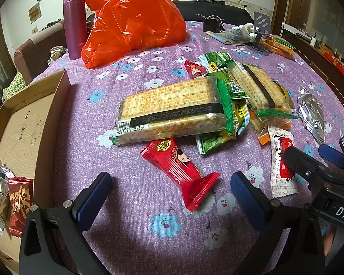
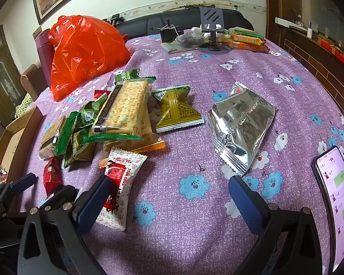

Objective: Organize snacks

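My left tool (image 1: 169,189) stood wide, empty, above red snack packet (image 1: 180,171) on counter (image 1: 130,206); right tool (image 2: 167,193) likewise. Better grip packet middle, then carry to cardboard box (image 1: 23,123), far left.

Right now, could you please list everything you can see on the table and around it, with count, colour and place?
flowered tablecloth: one, purple, covering table
plastic bag: one, orange-red, far left
thermos bottle: one, purple, beside the bag
cardboard box: one, brown, left edge, two snacks inside
cracker packs: two, clear and green, in central pile
red snack packet: one, before the left gripper
foil pouch: one, silver, right
smartphone: one, lit, right edge
left gripper: open
right gripper: open
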### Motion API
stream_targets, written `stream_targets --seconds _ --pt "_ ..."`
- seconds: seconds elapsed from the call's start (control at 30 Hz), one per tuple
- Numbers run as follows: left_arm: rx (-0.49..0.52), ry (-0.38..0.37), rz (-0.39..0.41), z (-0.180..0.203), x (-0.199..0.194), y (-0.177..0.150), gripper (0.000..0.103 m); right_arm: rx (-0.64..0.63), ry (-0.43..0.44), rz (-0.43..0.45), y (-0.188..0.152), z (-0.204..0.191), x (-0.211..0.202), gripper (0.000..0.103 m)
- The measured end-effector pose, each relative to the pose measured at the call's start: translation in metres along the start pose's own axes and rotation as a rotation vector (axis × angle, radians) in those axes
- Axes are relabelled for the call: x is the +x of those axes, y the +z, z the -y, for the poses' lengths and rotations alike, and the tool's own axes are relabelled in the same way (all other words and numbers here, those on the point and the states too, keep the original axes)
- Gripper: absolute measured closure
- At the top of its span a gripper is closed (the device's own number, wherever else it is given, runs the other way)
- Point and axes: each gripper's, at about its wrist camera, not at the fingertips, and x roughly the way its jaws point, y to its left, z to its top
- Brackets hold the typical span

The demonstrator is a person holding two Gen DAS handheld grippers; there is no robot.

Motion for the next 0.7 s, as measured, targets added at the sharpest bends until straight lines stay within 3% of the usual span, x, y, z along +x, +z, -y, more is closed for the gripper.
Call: stream_targets --seconds 0.13,0.2,0.3,0.6,0.7 --pt "0.041 0.058 0.021 0.004 -0.004 -0.001 0.0 -0.01 0.005 -0.003 0.001 0.002 0.001 0.0" --pt "0.086 0.137 0.06 0.008 -0.013 0.001 0.0 -0.02 0.03 -0.01 0.002 0.002 0.0 0.0" --pt "0.078 0.184 0.132 0.005 -0.031 0.001 0.0 -0.017 0.057 -0.03 -0.003 0.005 -0.006 0.0" --pt "0.041 0.275 0.222 -0.006 -0.071 -0.006 0.0 -0.052 0.104 -0.024 -0.014 0.01 -0.046 0.003" --pt "0.052 0.277 0.234 -0.002 -0.078 -0.01 0.0 -0.053 0.128 -0.029 -0.018 0.014 -0.057 0.011"
